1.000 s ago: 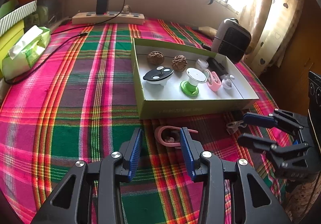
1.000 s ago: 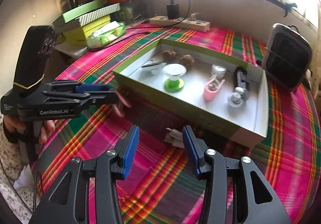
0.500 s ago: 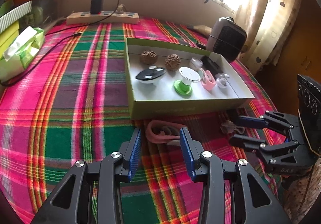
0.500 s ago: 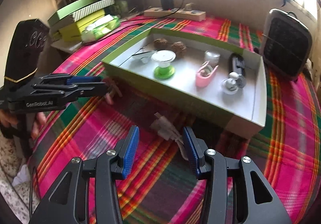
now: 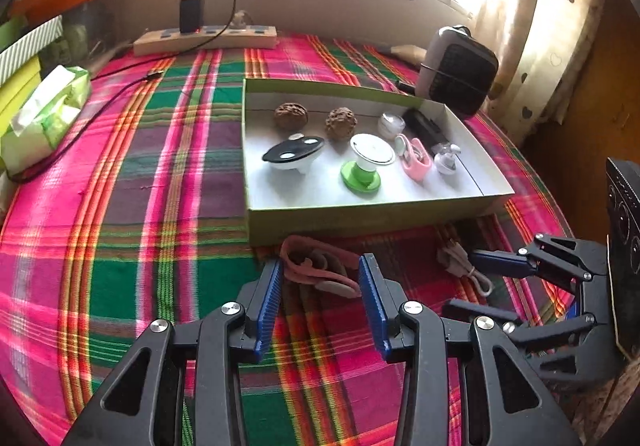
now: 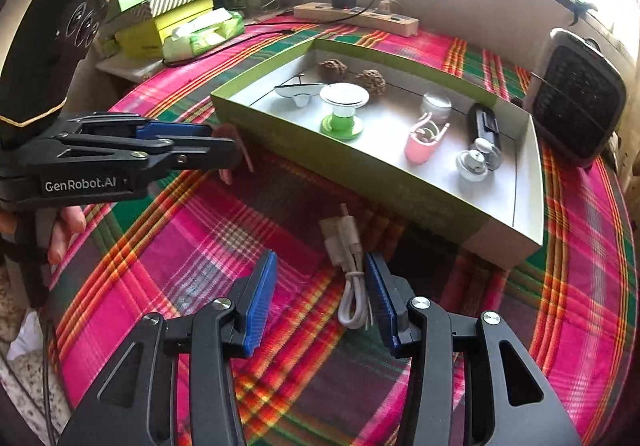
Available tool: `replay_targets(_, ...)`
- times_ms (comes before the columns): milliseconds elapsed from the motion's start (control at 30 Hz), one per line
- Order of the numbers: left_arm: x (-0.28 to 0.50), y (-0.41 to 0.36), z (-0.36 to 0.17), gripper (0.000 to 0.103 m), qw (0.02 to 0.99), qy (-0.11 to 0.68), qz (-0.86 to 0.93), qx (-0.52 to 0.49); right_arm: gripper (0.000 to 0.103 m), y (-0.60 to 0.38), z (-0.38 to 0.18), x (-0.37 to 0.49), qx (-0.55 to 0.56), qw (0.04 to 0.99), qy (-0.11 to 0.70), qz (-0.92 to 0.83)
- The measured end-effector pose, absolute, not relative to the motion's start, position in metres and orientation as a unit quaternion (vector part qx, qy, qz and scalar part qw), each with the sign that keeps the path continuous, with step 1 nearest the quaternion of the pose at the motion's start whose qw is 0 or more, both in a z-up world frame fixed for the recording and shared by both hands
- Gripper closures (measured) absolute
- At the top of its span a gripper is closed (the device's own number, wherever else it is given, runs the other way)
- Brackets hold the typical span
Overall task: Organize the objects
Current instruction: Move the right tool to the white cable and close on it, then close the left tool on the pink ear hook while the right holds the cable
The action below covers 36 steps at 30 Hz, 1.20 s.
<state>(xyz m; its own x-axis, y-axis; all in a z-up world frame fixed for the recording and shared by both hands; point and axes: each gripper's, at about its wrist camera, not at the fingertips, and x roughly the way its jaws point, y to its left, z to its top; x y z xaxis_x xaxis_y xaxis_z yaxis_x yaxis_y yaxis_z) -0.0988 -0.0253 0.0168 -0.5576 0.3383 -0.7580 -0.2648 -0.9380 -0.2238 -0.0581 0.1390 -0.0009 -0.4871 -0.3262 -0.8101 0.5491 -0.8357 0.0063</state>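
A green-walled box [image 5: 360, 215] [image 6: 280, 122] on the plaid cloth holds two walnuts [image 5: 291, 116], a black-and-white holder [image 5: 294, 154], a green-and-white stand [image 5: 366, 162] [image 6: 343, 106], a pink clip [image 5: 416, 160] [image 6: 424, 144] and small items. A pink strap [image 5: 316, 270] lies in front of the box, between the fingers of my open left gripper [image 5: 320, 286]. A coiled white cable [image 6: 350, 266] [image 5: 460, 262] lies between the fingers of my open right gripper [image 6: 320, 294], close to the right finger. Neither gripper holds anything.
A small black heater [image 5: 458, 76] [image 6: 576, 98] stands right of the box. A power strip with a charger [image 5: 204, 36] lies at the back. A tissue pack [image 5: 44, 114] and stacked boxes [image 6: 172, 10] sit at the left. The left gripper shows in the right wrist view [image 6: 192, 144].
Both grippers have moved forward and lower. The pink strap now sits between the left fingers and the white cable between the right fingers. Both stay open.
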Motion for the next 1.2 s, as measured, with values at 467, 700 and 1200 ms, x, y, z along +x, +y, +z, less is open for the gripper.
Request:
replay_targets(467, -0.091, -0.035, 0.012, 0.066, 0.133, -0.026, 0.885, -0.446, 0.073, 0.139, 0.0, -0.055, 0.428, 0.251, 0.122, -0.86)
replay_targets(700, -0.089, -0.046, 0.013, 0.066, 0.12, -0.029, 0.888, -0.444, 0.08, 0.14, 0.0, -0.054, 0.425, 0.248, 0.12, -0.862)
replay_targets(1200, -0.081, -0.045, 0.018, 0.065, 0.148, -0.054, 0.888, -0.433, 0.082, 0.139, 0.0, -0.055, 0.425, 0.239, 0.115, -0.866)
